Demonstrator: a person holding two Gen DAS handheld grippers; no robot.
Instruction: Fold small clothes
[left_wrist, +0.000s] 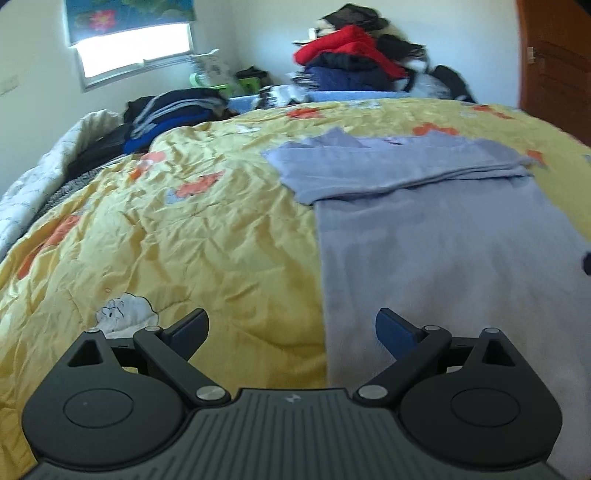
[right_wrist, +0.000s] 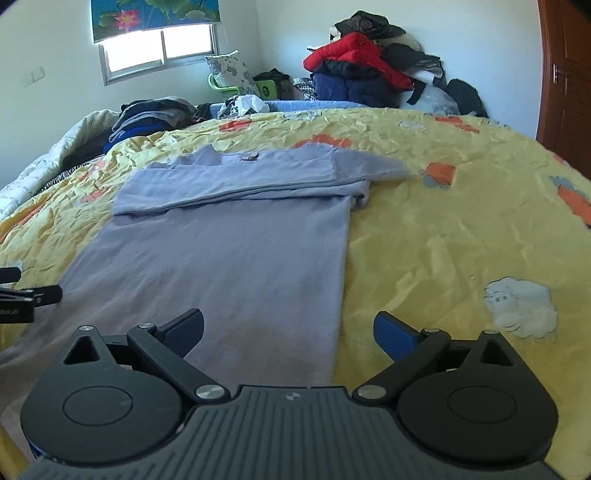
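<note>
A pale blue-grey shirt lies flat on the yellow quilt, its sleeves folded across the upper part into a band. My left gripper is open over the shirt's near left edge, with one finger above the quilt and one above the cloth. My right gripper is open over the shirt's near right edge, and nothing is between its fingers. The tip of the left gripper shows at the left border of the right wrist view.
The yellow quilt with orange and white prints covers the bed. Folded dark clothes lie at the far left. A heap of red and dark garments stands at the back wall. A wooden door is at right.
</note>
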